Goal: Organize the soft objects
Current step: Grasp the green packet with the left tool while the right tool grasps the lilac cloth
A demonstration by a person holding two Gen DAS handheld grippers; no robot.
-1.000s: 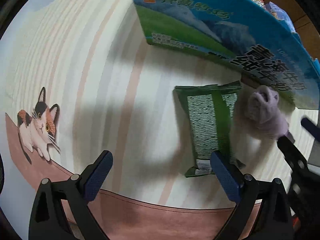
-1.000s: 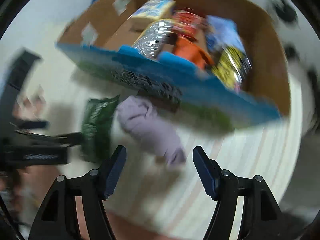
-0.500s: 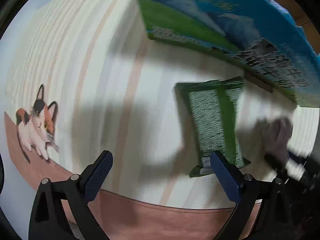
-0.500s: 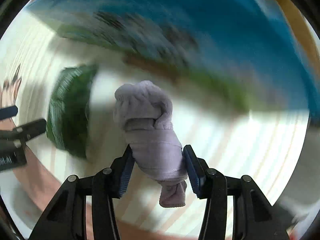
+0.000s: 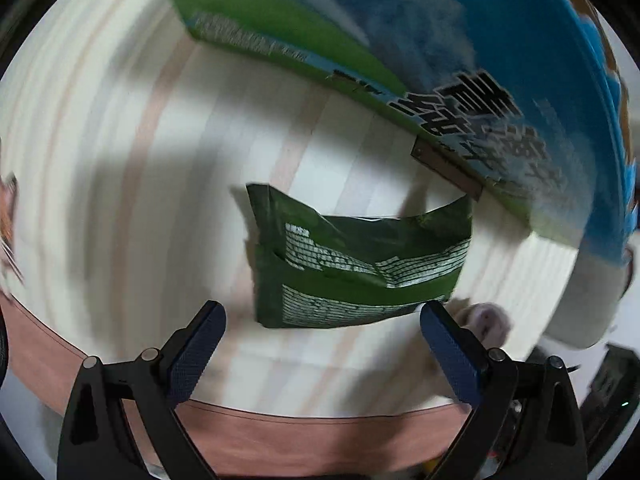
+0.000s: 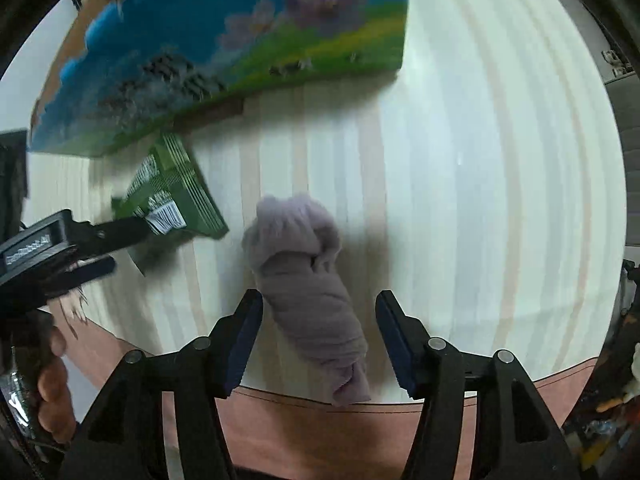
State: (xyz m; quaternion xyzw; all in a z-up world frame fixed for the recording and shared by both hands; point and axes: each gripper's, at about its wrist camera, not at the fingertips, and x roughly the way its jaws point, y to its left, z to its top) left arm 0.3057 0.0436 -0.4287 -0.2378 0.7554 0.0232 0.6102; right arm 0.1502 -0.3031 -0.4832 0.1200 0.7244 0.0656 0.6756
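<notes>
A rolled lilac sock (image 6: 308,280) lies on the striped tablecloth between the open jaws of my right gripper (image 6: 319,338), touching neither pad. Its tip also shows in the left wrist view (image 5: 486,316). A green snack packet (image 5: 356,268) lies just ahead of my open, empty left gripper (image 5: 322,342). The packet also shows in the right wrist view (image 6: 176,196), with the left gripper (image 6: 92,248) at its near end.
A blue and green printed cardboard box (image 5: 400,52) stands behind the packet, also shown in the right wrist view (image 6: 224,56). The striped tablecloth (image 6: 480,160) ends in a pink border (image 6: 280,412) near me. Clutter lies off the table at the right (image 6: 608,420).
My right gripper, shut on the sock half a second ago, has opened; the sock now lies further from the box. The left gripper has moved toward the green packet, which now lies crosswise.
</notes>
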